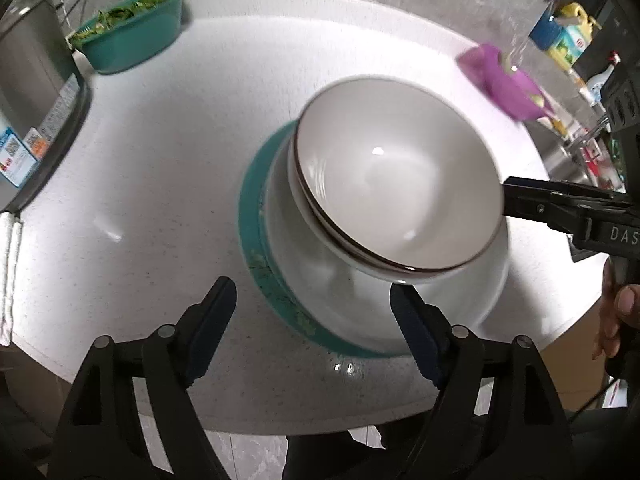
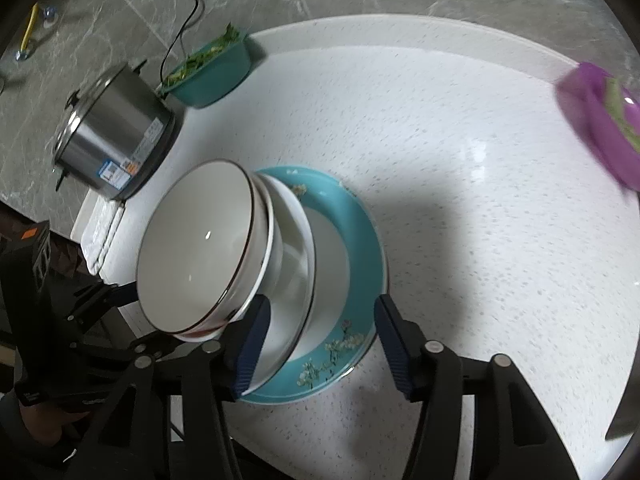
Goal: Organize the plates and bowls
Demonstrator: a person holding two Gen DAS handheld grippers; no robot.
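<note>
A teal plate with a flower pattern (image 1: pixel 256 264) (image 2: pixel 360 240) lies on the round white table (image 1: pixel 168 168) (image 2: pixel 460 160). A white plate (image 1: pixel 460 304) (image 2: pixel 296 288) lies on it, and two nested white bowls with dark rims (image 1: pixel 396 168) (image 2: pixel 200 240) sit stacked on top. My left gripper (image 1: pixel 316 328) is open just in front of the stack, holding nothing. My right gripper (image 2: pixel 320 344) is open with its fingers on either side of the plates' near edge; in the left wrist view its arm (image 1: pixel 560 204) reaches to the bowls' right rim.
A teal bowl of greens (image 1: pixel 132 36) (image 2: pixel 212 72) and a steel cooker (image 1: pixel 32 92) (image 2: pixel 112 128) stand at the far left. A purple bowl (image 1: pixel 504 80) (image 2: pixel 600 120) stands at the far right edge. A folded white cloth (image 1: pixel 10 272) (image 2: pixel 102 232) lies by the cooker.
</note>
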